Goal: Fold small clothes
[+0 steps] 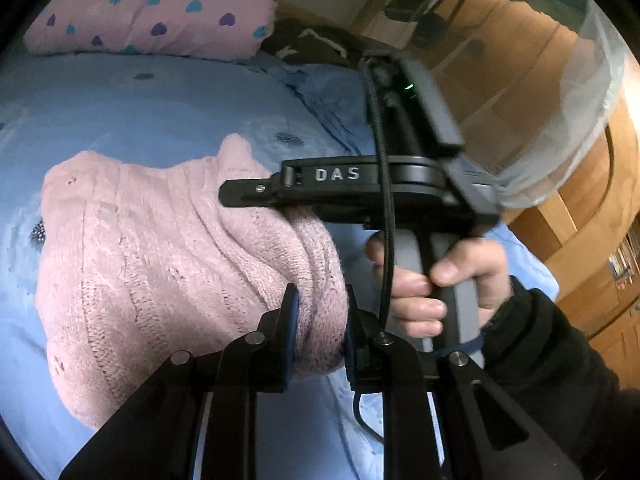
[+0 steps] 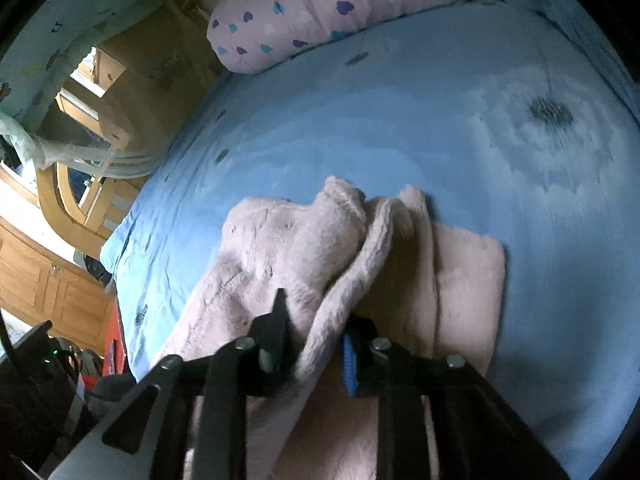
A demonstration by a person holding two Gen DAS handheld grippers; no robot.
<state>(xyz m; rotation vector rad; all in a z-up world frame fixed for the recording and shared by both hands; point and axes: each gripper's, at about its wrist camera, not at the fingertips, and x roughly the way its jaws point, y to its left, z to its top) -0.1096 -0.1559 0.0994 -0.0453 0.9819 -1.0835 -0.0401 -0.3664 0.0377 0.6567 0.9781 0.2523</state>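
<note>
Left hand-held gripper (image 1: 318, 320) clamps pink knit sweater (image 1: 168, 264); right hand-held gripper (image 2: 314, 334) part-open, fabric between.
Soft, floppy, light; grip folded edges, near pillow (image 1: 160, 8).

**Bedroom with blue bedding and wooden cabinets**

A bed covered with a light blue sheet (image 2: 400, 120) fills most of both views, dotted with small dark flower prints. A pink pillow (image 1: 160, 8) with purple and teal hearts lies at its head. Beside the bed stand warm wooden cabinets (image 2: 52, 284) with panelled doors. Sheer white netting (image 1: 568, 120) hangs bunched nearby. The light is soft daylight.
</note>
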